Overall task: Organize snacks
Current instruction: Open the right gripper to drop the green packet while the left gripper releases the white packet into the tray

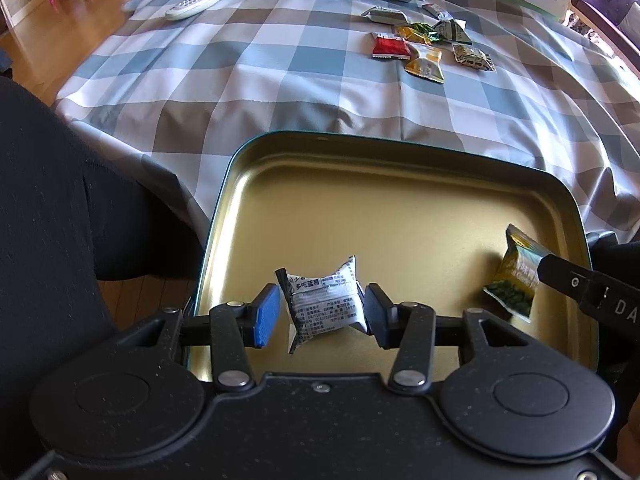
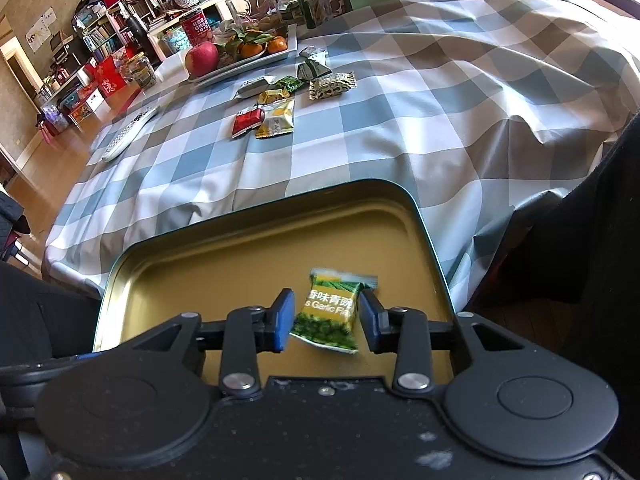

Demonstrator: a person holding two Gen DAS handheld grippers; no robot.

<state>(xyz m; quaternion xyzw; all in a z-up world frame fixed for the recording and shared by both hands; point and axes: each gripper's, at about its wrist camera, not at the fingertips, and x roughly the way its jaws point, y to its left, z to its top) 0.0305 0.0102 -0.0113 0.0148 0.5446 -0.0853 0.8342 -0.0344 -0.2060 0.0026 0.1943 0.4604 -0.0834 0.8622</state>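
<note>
Two snack packets are hanging over the gold-lined tin (image 1: pixel 400 208), which is sitting off the near edge of the checked tablecloth (image 1: pixel 248 80): a white packet (image 1: pixel 326 300) between the pads of the left gripper (image 1: pixel 322 314) and a green pea packet (image 2: pixel 330 312) inside the right gripper (image 2: pixel 324 320). Both sets of jaws are standing apart, clear of the wrappers, so both drops appear to be under way. Little is done: the tin floor is showing bare. Well away, a cluster of loose snacks (image 2: pixel 280 100) is still waiting on the cloth, near a fruit plate (image 2: pixel 248 64) and a remote control (image 1: pixel 204 0).
</note>
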